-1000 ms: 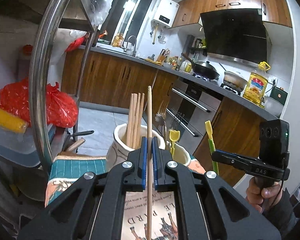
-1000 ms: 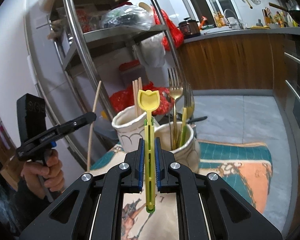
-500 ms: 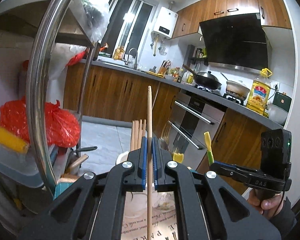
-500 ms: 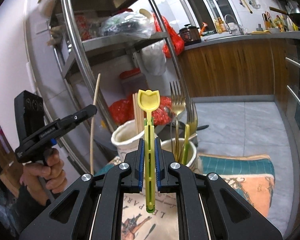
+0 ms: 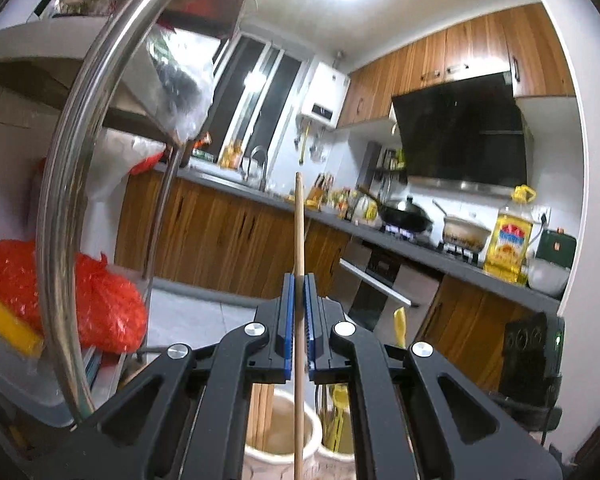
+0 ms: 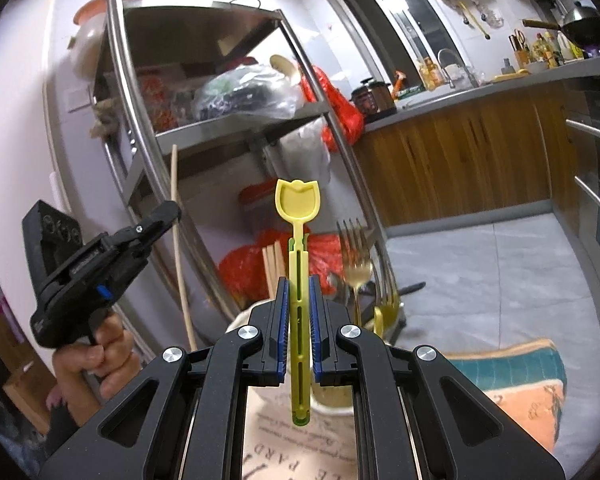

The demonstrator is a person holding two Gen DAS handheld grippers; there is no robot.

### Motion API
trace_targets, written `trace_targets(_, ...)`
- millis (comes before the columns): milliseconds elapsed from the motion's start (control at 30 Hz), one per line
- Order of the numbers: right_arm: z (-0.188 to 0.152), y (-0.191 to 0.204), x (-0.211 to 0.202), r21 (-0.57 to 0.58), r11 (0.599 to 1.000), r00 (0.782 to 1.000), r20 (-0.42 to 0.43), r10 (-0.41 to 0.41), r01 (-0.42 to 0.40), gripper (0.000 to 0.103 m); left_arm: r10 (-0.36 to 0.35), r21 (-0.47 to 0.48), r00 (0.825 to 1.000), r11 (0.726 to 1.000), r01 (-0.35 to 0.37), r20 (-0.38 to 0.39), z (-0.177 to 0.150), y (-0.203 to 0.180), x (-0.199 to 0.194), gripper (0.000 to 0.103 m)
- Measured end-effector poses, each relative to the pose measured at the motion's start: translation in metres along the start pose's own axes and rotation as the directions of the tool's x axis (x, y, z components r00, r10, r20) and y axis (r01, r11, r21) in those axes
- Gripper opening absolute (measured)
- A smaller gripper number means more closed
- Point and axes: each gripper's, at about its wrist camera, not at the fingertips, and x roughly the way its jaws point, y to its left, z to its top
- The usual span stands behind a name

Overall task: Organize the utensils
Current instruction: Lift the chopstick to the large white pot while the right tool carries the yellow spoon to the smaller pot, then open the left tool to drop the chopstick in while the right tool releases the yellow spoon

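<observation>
Left gripper (image 5: 299, 328) pinches chopstick (image 5: 298, 236) upright over left cup (image 5: 278, 454), likely lining up drop among other chopsticks; right gripper (image 6: 299, 328) clamps yellow spoon (image 6: 298, 216), bowl up, above right cup (image 6: 336, 404) holding forks (image 6: 358, 264).

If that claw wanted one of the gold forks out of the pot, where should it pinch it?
Probably high on the neck just below the tines, coming down from above. The gold fork stands upright, tines up, its handle sunk in the pot among other utensils, so only the top is free. Both claws are busy: the right claw grips a yellow spoon, the left claw a wooden chopstick.
</observation>
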Motion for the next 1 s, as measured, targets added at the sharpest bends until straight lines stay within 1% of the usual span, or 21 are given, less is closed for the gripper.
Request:
trace_targets(200, -0.003, 0.003, 0.019, -0.016, 0.999, 0.999, 0.017, -0.033, 0.033, 0.01, 0.023, -0.03, 0.994, 0.999, -0.02, 0.109, -0.004, 0.001, 0.005, 0.005)
trace_targets(300, -0.008, 0.007, 0.03, -0.054, 0.996, 0.997, 0.014, -0.073, 0.074, 0.01, 0.032, -0.046, 0.994, 0.999, -0.027, 0.109, -0.012, 0.004, 0.013, 0.004)
trace_targets(367, -0.01, 0.008, 0.035, -0.069, 0.994, 0.996, 0.013, -0.086, 0.087, 0.01, 0.061, -0.008, 0.994, 0.998, -0.06, 0.091, -0.021, 0.002, 0.021, 0.005)
trace_targets(500, -0.017, 0.011, 0.041, -0.121, 0.983, 0.991, 0.014, -0.137, 0.137, 0.01, 0.092, 0.021, 0.995, 0.995, -0.093, 0.035, -0.034, 0.002, 0.033, 0.005)
trace_targets(600, -0.023, 0.013, 0.045, -0.158, 0.973, 0.986, 0.018, -0.165, 0.166, 0.01, 0.105, 0.047, 0.994, 0.993, -0.106, 0.01, -0.043, 0.002, 0.036, 0.005)
trace_targets(767, -0.033, 0.011, 0.051, -0.183, 0.964, 0.981, 0.0, -0.196, 0.192, 0.01, 0.125, 0.07, 0.991, 0.99, -0.123, -0.036, -0.053, 0.002, 0.043, 0.005)
trace_targets(1000, -0.043, 0.004, 0.055, -0.174, 0.962, 0.975, -0.038, -0.22, 0.21, 0.01, 0.148, 0.106, 0.982, 0.985, -0.136, -0.115, -0.069, 0.003, 0.05, 0.005)
